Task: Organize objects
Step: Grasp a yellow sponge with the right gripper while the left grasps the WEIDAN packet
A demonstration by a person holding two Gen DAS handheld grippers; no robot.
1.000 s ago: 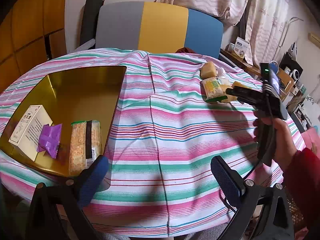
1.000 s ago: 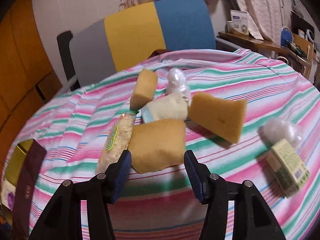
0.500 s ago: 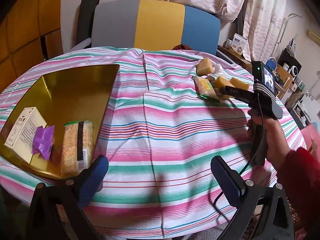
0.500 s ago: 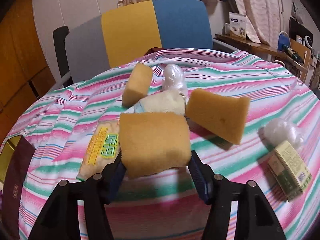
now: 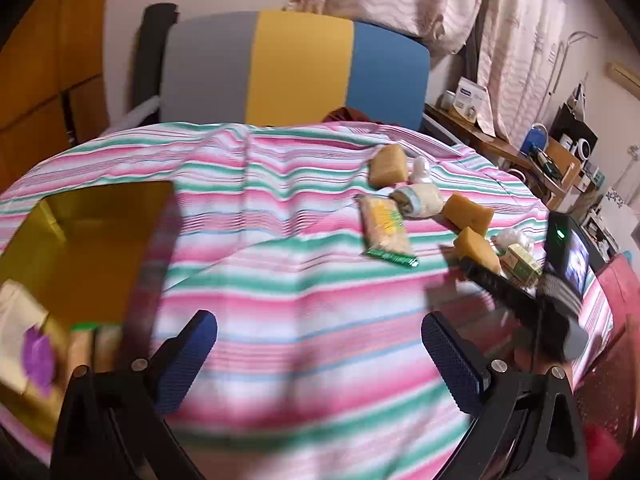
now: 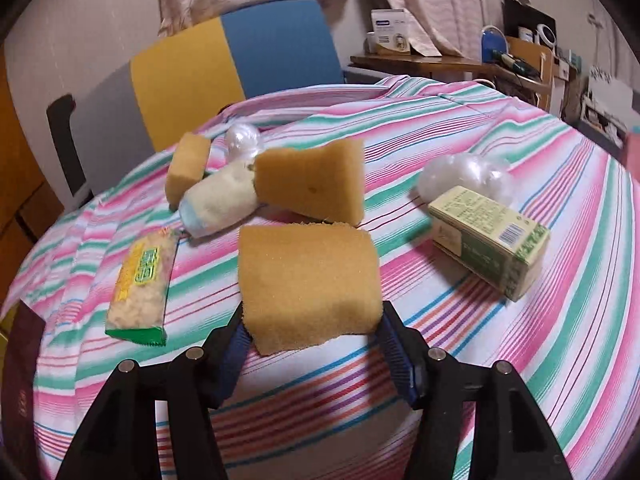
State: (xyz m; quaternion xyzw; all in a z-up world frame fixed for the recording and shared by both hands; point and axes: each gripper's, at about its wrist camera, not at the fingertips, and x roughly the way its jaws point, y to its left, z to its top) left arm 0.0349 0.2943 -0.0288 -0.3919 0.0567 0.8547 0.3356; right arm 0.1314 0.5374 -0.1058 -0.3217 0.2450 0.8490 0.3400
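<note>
My right gripper [image 6: 314, 338] is shut on a yellow sponge [image 6: 308, 280], held just above the striped cloth. In the left wrist view this sponge [image 5: 476, 248] sits at the tip of the right gripper's black body. Two more sponges [image 6: 316, 184] [image 6: 187, 168], a rolled white cloth [image 6: 220, 204], a snack packet [image 6: 142, 284] and a green box [image 6: 488, 236] lie around it. My left gripper [image 5: 320, 352] hangs open and empty over the cloth. A gold tray [image 5: 100, 240] at the left holds a white box, a purple packet [image 5: 38, 356] and a cracker pack, all blurred.
Clear plastic bags [image 6: 464, 176] [image 6: 242, 140] lie behind the box and by the far sponge. A grey, yellow and blue chair [image 5: 296, 68] stands behind the round table. A cluttered wooden shelf [image 6: 460, 60] is at the right. A person's hand and red sleeve [image 5: 600, 440] hold the right gripper.
The right gripper closed in around the near sponge and carried it rightward, away from the snack packet. The left gripper swung right, so the tray slid to the view's left edge.
</note>
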